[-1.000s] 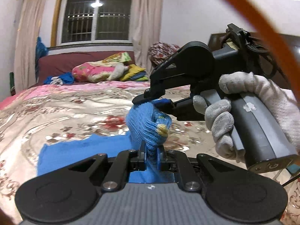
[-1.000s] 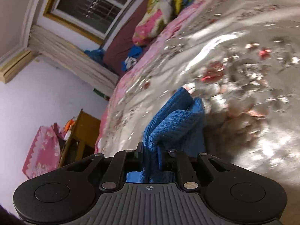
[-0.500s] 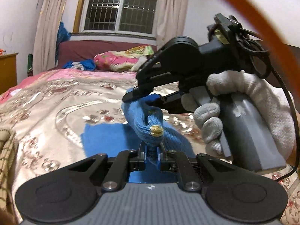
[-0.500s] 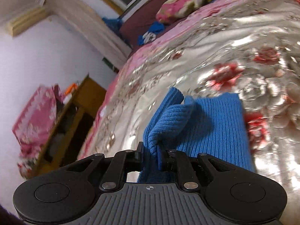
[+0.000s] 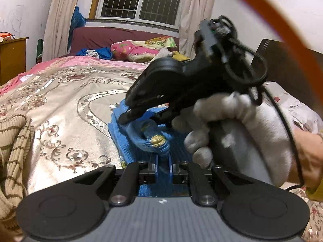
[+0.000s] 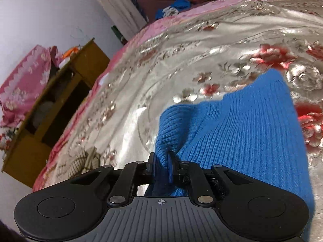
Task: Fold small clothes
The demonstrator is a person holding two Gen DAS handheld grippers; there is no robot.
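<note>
both grippers, left (image 5: 162, 162) and right (image 6: 161, 166), have carried the raised edge of the blue knit (image 6: 252, 133) lower over its flat half on the bed (image 6: 191, 60). each one's fingers stay clamped on it, so the fold is nearly closed.

knit garment (image 6: 248, 133): blue ribbed, yellow patch | bedspread (image 5: 66, 109): silver-beige floral, pink border | sweater (image 5: 12, 141) at 9 o'clock: beige, brown stripes

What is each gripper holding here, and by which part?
Both hold the blue knit garment. The left gripper pinches a bunched edge beside a yellow patch; the right gripper pinches a gathered fold at its near edge.
</note>
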